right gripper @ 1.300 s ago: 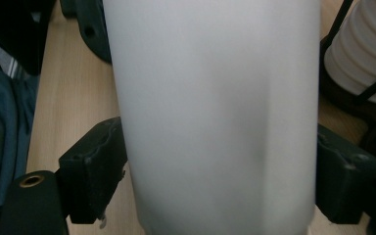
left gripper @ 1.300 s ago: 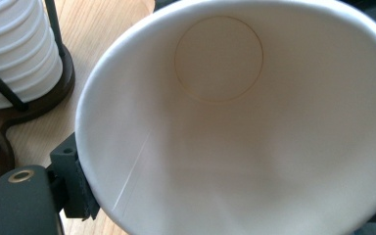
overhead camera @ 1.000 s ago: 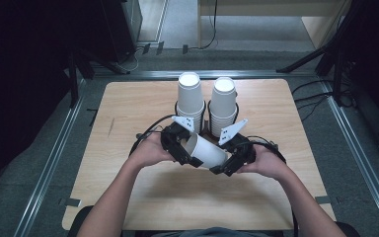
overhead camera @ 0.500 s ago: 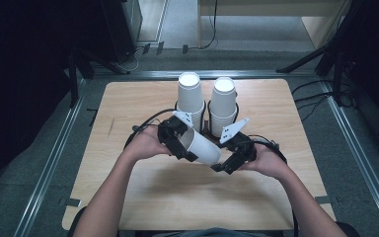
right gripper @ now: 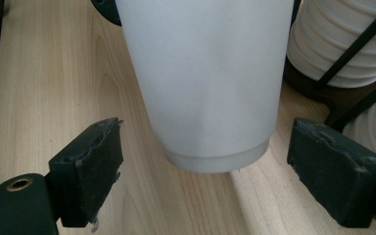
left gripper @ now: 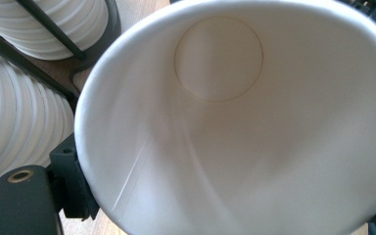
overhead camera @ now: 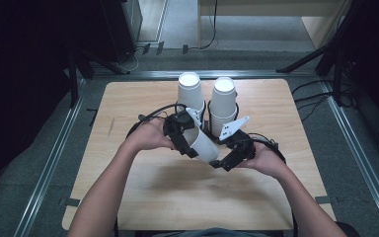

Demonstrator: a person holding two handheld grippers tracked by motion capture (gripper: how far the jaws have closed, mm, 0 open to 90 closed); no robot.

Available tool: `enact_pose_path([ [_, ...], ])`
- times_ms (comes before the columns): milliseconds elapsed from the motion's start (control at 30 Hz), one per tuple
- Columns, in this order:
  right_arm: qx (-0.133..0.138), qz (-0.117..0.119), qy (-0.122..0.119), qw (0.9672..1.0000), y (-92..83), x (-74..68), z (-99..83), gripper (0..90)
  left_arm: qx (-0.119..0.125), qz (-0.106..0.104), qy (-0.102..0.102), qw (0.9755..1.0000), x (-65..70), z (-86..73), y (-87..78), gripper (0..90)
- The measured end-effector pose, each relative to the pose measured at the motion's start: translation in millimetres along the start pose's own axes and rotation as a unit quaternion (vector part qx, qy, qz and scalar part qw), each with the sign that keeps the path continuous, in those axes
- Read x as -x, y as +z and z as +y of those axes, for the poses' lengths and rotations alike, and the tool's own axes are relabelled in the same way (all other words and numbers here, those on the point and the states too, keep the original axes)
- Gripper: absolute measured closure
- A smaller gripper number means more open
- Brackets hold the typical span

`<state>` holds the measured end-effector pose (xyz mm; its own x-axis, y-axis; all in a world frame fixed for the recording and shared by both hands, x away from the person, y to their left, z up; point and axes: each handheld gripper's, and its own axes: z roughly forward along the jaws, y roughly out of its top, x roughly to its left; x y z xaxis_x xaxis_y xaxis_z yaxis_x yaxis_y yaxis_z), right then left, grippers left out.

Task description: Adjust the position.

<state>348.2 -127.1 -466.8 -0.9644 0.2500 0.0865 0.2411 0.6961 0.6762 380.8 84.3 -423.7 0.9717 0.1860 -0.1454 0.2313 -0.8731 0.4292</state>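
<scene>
The left gripper (overhead camera: 193, 143) clamps the paper cup (overhead camera: 201, 143) at the bench (overhead camera: 128, 98) centre, its base at 5 o'clock between the wide-open right gripper (right gripper: 203, 183), so a loose pinch could crush or drop it

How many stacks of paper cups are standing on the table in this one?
2. The left stack and the right stack stand side by side in black wire holders at the table's far middle. A single loose cup is held in the left gripper, apart from both.
</scene>
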Motion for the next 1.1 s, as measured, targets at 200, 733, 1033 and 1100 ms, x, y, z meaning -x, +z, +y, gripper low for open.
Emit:
enact_pose_path([
  [200,0.002,-0.002,0.0,1.0,3.6,0.5,2.1,13.3,-0.025,-0.006,-0.005,0.9997,1.2,6.9,5.3,11.7],
  [733,-0.007,0.006,-0.019,0.9998,20.4,-5.5,5.3,15.7,-0.036,-0.005,-0.008,0.9993,12.5,16.2,10.8,11.0],
  [1033,-0.012,0.012,-0.036,0.9992,22.3,-9.2,6.2,22.8,-0.02,-0.012,-0.012,0.9997,14.6,10.5,16.2,8.4],
  [1100,-0.011,0.009,-0.04,0.9991,21.9,-9.3,5.7,22.8,-0.015,-0.012,-0.011,0.9998,15.2,8.5,16.1,7.5],
])
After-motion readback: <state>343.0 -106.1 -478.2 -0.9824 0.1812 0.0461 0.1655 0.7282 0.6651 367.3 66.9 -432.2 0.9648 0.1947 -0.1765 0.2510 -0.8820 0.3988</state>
